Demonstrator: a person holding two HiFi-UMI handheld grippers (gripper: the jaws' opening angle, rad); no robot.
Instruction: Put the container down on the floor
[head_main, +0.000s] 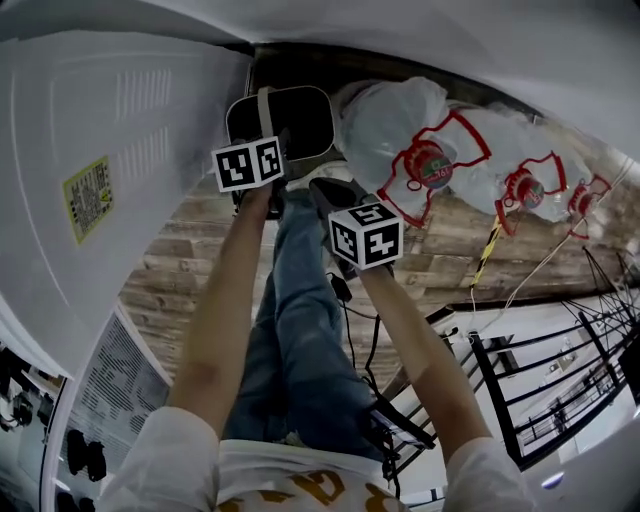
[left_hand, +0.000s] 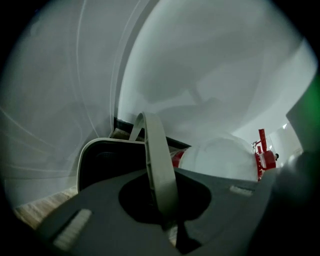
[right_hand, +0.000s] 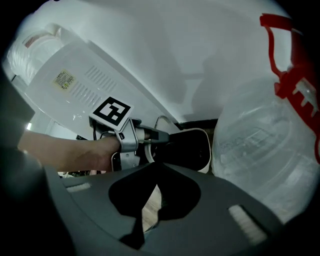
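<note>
The container (head_main: 285, 118) is a dark bin with a pale rim and a pale hoop handle (head_main: 265, 103). It is close to the wall, between a white appliance and a water jug. I cannot tell whether it rests on the wooden floor. My left gripper (head_main: 268, 150) is shut on the handle. In the left gripper view the handle (left_hand: 157, 165) rises between the jaws above the container (left_hand: 97, 165). My right gripper (head_main: 325, 190) is just right of the container and shut on nothing. The right gripper view shows its jaws (right_hand: 156, 165) meeting in front of the container (right_hand: 192, 147) and the left gripper (right_hand: 150, 136).
A large white appliance (head_main: 110, 170) stands at the left. Several clear water jugs with red handles (head_main: 400, 130) lie to the right along the wall. A black metal rack (head_main: 560, 380) and cables (head_main: 350, 310) are at lower right. Wooden floor (head_main: 190, 270) lies beneath.
</note>
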